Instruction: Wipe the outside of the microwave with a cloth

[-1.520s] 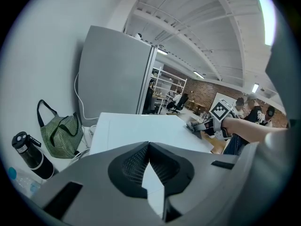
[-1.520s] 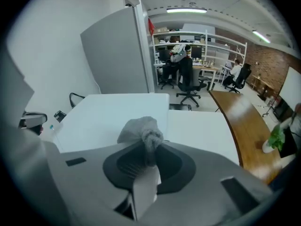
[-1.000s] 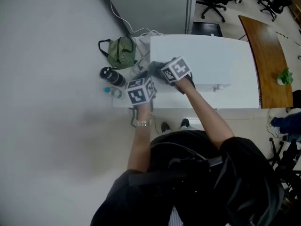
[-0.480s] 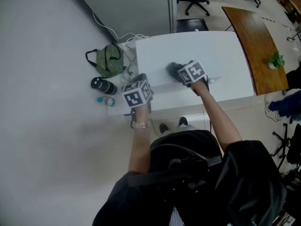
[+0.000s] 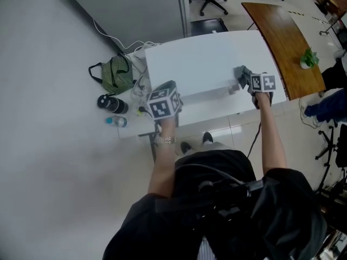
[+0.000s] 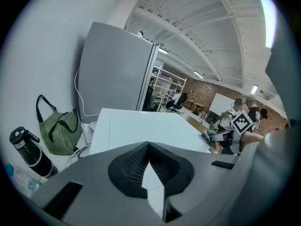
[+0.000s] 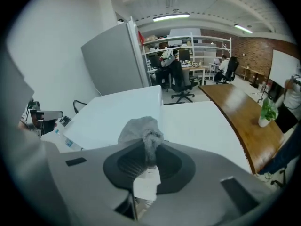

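Jaws of the right gripper clench a bunched grey cloth at the right front edge of the white microwave. The left gripper jaws appear pressed together on nothing, at the microwave's left front corner. On the desk, left of the microwave, stand a green striped bag and a black bottle, its white lettering too small to read.

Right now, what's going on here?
A person holds a gripper in each hand at a white box-shaped microwave. The right gripper is shut on a crumpled grey cloth at the right end of the microwave's top. The left gripper is shut and empty, by the front left corner.
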The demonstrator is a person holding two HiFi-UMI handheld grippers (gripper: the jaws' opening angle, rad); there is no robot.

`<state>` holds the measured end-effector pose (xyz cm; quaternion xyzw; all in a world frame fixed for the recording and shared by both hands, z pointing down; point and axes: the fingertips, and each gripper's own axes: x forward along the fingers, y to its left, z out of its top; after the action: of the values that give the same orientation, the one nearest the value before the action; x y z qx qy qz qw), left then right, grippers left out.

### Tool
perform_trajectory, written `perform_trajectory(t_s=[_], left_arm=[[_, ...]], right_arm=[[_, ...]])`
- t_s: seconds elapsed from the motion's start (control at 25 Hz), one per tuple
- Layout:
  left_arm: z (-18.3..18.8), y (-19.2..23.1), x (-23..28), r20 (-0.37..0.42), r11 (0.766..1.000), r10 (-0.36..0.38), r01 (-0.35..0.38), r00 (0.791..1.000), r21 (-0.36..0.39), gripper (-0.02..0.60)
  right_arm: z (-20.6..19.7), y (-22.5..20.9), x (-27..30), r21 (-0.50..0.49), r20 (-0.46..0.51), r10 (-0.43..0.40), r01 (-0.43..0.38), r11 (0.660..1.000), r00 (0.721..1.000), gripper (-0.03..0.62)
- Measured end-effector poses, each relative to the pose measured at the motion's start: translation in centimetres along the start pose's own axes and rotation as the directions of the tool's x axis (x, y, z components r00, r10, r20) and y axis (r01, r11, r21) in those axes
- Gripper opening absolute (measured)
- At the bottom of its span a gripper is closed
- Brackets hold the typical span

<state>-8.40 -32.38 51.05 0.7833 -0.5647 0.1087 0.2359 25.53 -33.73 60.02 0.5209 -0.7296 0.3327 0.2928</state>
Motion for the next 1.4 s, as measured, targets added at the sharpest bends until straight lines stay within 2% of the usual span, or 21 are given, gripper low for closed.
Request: perform_trajectory(t_s=[0.2, 0.28, 0.36, 0.52, 0.6, 0.76, 0.84, 0.88, 1.0, 1.12, 1.28, 1.4], left_arm=[[-0.5, 1.2, -1.3, 0.0, 1.0, 0.018, -0.018, 1.0, -0.013, -0.006], [-0.7, 2.4, -2.2, 0.002, 0.999, 0.039, -0.039, 0.999, -0.024, -0.006], [-0.8, 3.9, -3.0, 0.005, 0.997, 0.063, -0.063, 0.998, -0.038, -0.006], [-1.5, 6.9, -5.3, 0.013, 0.991, 0.113, -0.112, 0.993, -0.069, -0.006], [-1.8, 8.3, -6.5, 0.017, 0.987, 0.138, -0.136, 0.99, -0.08, -0.006], [-2.8, 10.6, -8.5, 0.012, 0.98, 0.179, -0.178, 0.984, -0.091, -0.006], [-3.3, 11.4, -9.6, 0.008, 0.977, 0.19, -0.189, 0.982, -0.097, -0.006], [-3.5, 11.7, -10.1, 0.009, 0.976, 0.195, -0.193, 0.981, -0.102, -0.006], [-3.9, 12.7, -11.2, 0.014, 0.97, 0.216, -0.212, 0.976, -0.122, -0.006], [-4.6, 12.9, -11.6, 0.012, 0.965, 0.228, -0.225, 0.973, -0.132, -0.006], [-5.1, 11.4, -11.5, -0.002, 0.967, 0.226, -0.224, 0.974, -0.124, -0.006], [-5.0, 9.5, -10.8, -0.008, 0.971, 0.211, -0.21, 0.978, -0.111, -0.006]], right_arm=[[0.4, -0.9, -0.6, -0.027, -0.004, -0.076, 0.076, 0.997, 0.997, 0.049], [0.8, 1.8, -0.6, -0.045, 0.037, -0.018, 0.02, 0.999, 0.999, 0.049], [1.5, 6.8, -0.3, -0.095, 0.082, 0.098, -0.09, 0.991, 0.992, 0.048], [1.6, 19.9, 0.4, -0.225, 0.1, 0.341, -0.313, 0.923, 0.935, 0.049], [0.9, 26.9, 0.6, -0.315, 0.098, 0.415, -0.367, 0.875, 0.905, 0.049], [-3.1, 37.8, 2.0, -0.504, 0.074, 0.458, -0.363, 0.784, 0.886, 0.049], [-5.6, 41.0, 3.0, -0.526, 0.021, 0.475, -0.394, 0.753, 0.88, 0.049], [-6.7, 41.8, 3.8, -0.522, -0.006, 0.472, -0.405, 0.751, 0.882, 0.049], [-8.2, 41.9, 6.5, -0.463, -0.027, 0.438, -0.4, 0.791, 0.898, 0.049], [-8.0, 39.5, 7.5, -0.426, 0.001, 0.397, -0.359, 0.831, 0.918, 0.049], [-7.4, 33.8, 6.4, -0.361, 0.03, 0.344, -0.311, 0.88, 0.939, 0.049], [-7.0, 27.0, 5.5, -0.272, 0.061, 0.266, -0.241, 0.932, 0.962, 0.048]])
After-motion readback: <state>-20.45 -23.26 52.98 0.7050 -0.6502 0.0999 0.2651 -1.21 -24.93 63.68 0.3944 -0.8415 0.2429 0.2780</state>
